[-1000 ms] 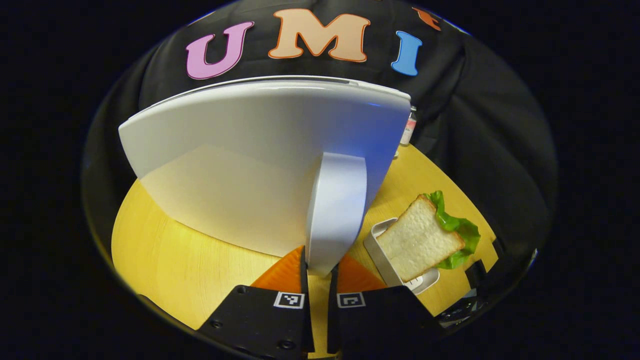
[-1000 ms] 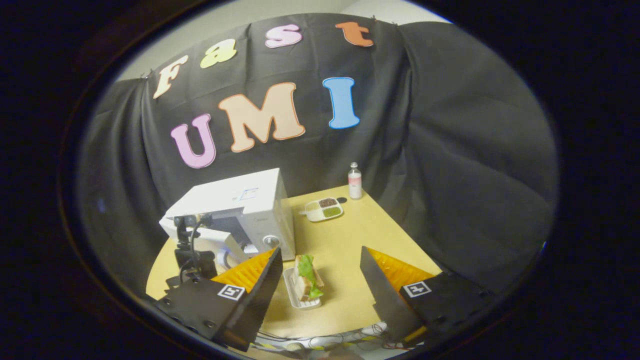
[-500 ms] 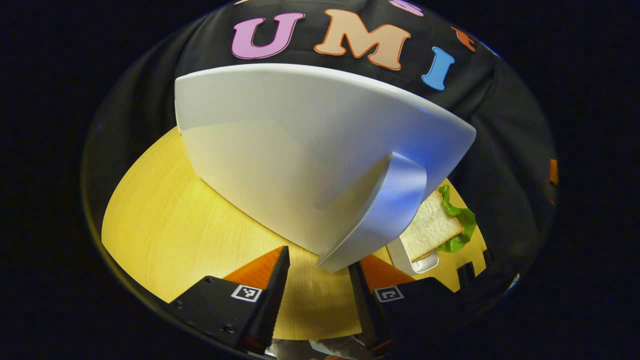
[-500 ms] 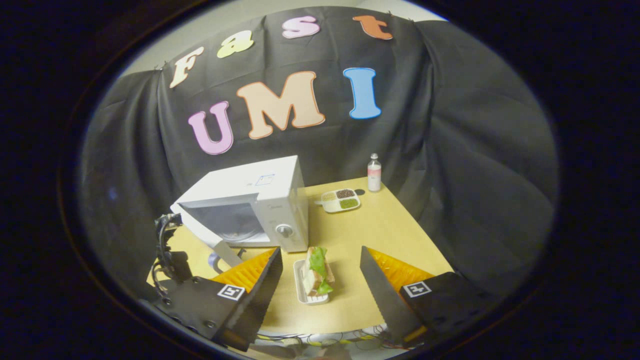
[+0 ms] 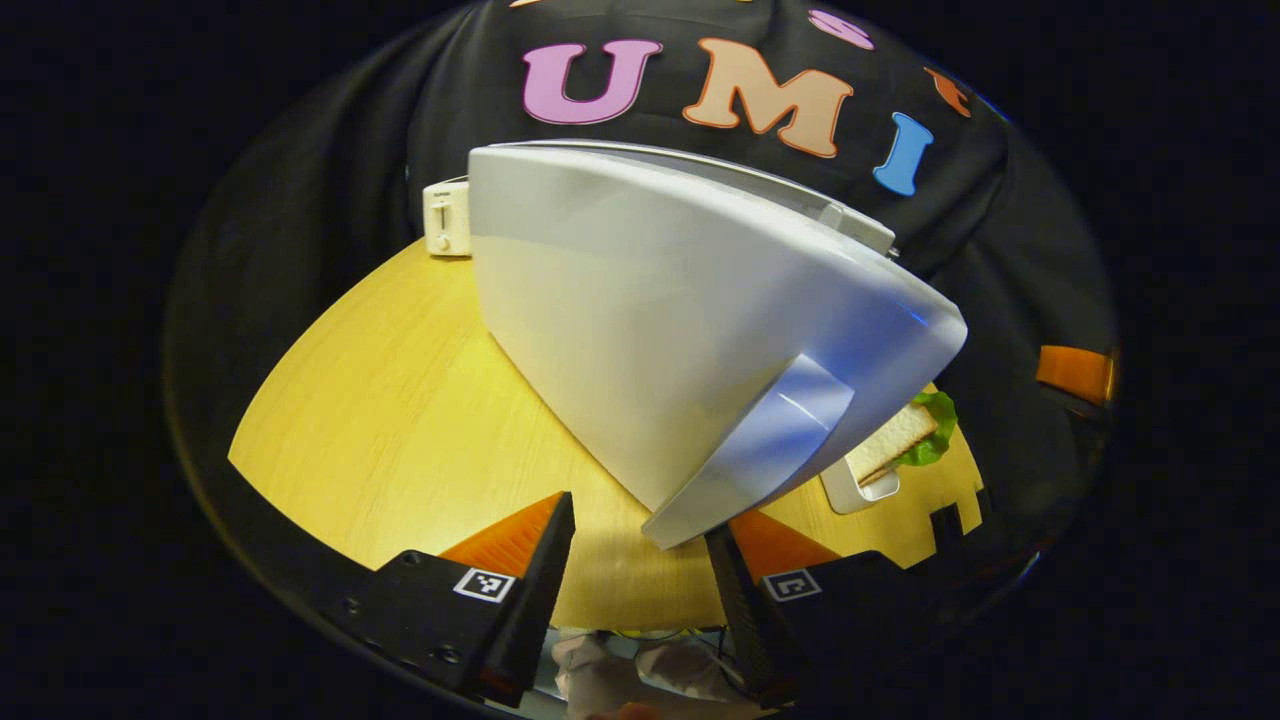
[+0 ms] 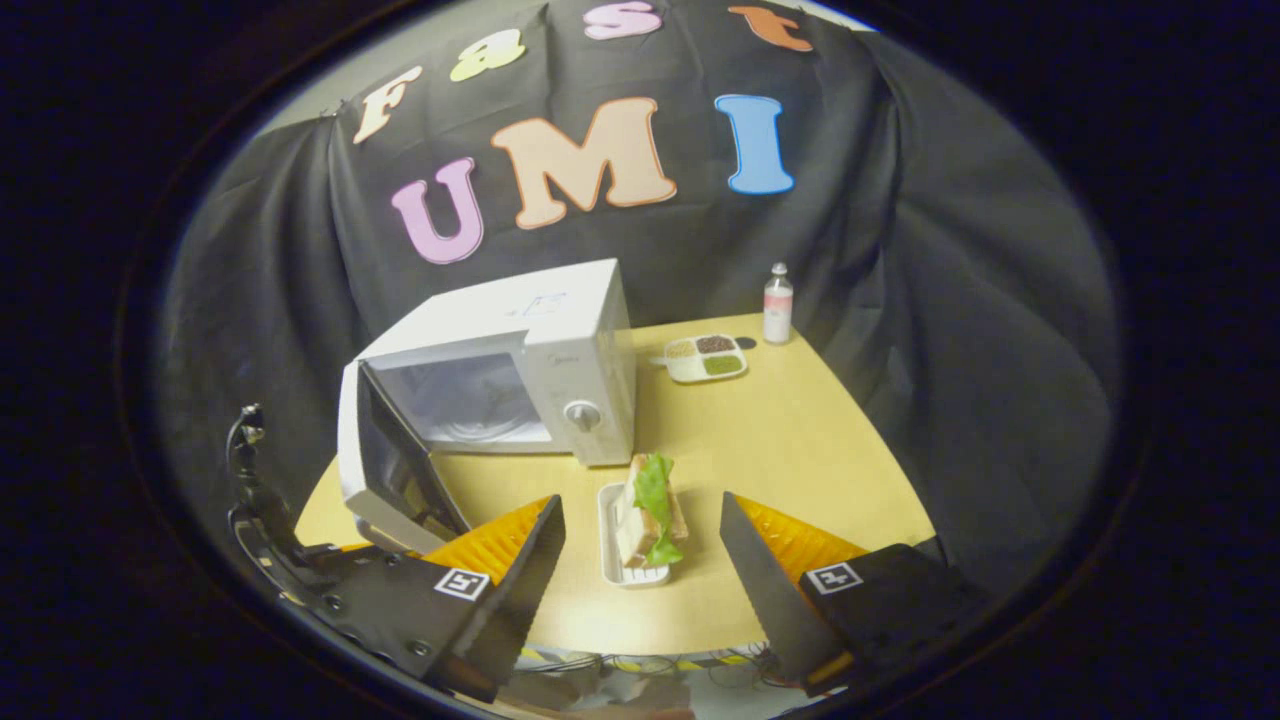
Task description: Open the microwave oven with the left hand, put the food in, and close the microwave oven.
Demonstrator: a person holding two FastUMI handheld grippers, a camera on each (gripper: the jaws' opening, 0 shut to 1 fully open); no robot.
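The white microwave (image 6: 540, 370) stands at the table's back left, and its door (image 6: 385, 460) is swung wide out to the left, baring the cavity. In the left gripper view the door's white outer face (image 5: 680, 330) looms close. The lower end of the door's handle (image 5: 760, 450) hangs just above my left gripper (image 5: 640, 560), which is open and not pressing on it. A sandwich with lettuce (image 6: 650, 505) lies in a small white tray (image 6: 612, 540) in front of the microwave. My right gripper (image 6: 640, 560) is open, hovering just short of the tray.
A small bottle (image 6: 778, 303) and a divided dish of grains (image 6: 705, 357) sit at the table's back right. A white toaster-like box (image 5: 445, 218) stands behind the door. Cables (image 6: 640, 665) run along the table's front edge. Bare tabletop (image 6: 800, 450) lies right of the sandwich.
My left gripper let go of the door handle and opened. The door swung further out to wide open. My right gripper came closer to the sandwich tray.
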